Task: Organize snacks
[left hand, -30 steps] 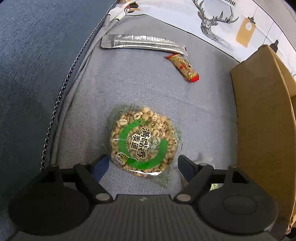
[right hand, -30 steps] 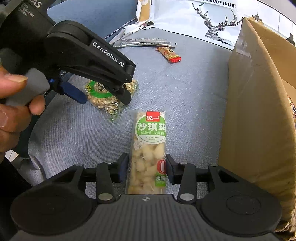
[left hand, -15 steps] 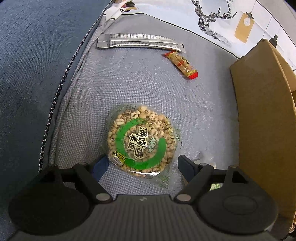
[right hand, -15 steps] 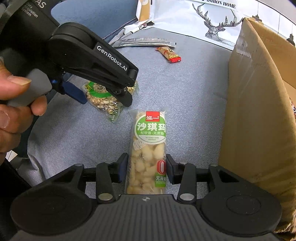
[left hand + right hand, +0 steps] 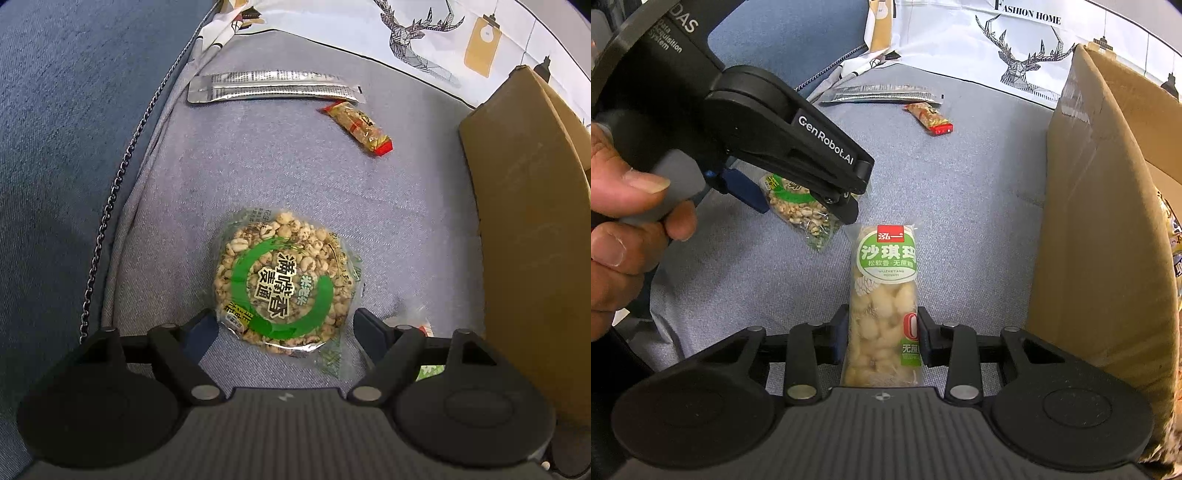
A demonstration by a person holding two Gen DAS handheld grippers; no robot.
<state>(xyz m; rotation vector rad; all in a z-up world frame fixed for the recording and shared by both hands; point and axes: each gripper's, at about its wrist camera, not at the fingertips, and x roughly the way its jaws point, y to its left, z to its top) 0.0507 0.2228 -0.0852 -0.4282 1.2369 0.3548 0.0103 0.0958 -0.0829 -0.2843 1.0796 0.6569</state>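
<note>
left wrist view: looking down on a grey cloth (image 5: pixel 280 173) spread over a blue surface (image 5: pixel 66 129). three snacks in full sight: one round puffed-grain pack (image 5: pixel 284 288) with a green ring, one silver sachet strip (image 5: pixel 273 86), one small red-ended bar (image 5: pixel 356 125). left gripper (image 5: pixel 284 328) set astride the round pack, jaws wide and closing slightly, left pad just touching the wrapper's edge, right pad a little clear of it; not clamped. round pack lying flat in the middle of the cloth. sachet strip and small bar well apart from it at the far edge, near a white deer-print sheet (image 5: pixel 417 40). one cardboard box (image 5: pixel 532 229) standing along the right side, its wall near the right finger. bare cloth between the round pack and the far snacks. cloth edge and a thin chain (image 5: pixel 110 199) running down the left.

right wrist view: right gripper (image 5: pixel 882 339) closing on one long green-labelled cake bar (image 5: pixel 886 295), both pads against the wrapper's sides, bar pointing away along the cloth (image 5: pixel 960 177). left gripper (image 5: pixel 805 199) held by a hand (image 5: pixel 624 236), low over the round pack (image 5: pixel 798 210), just left of the cake bar's far end. four snacks counted here, with the sachet strip (image 5: pixel 882 94) and small bar (image 5: pixel 929 116) far off. box (image 5: pixel 1100 229) wall close on the right, open cloth beyond the bar.
</note>
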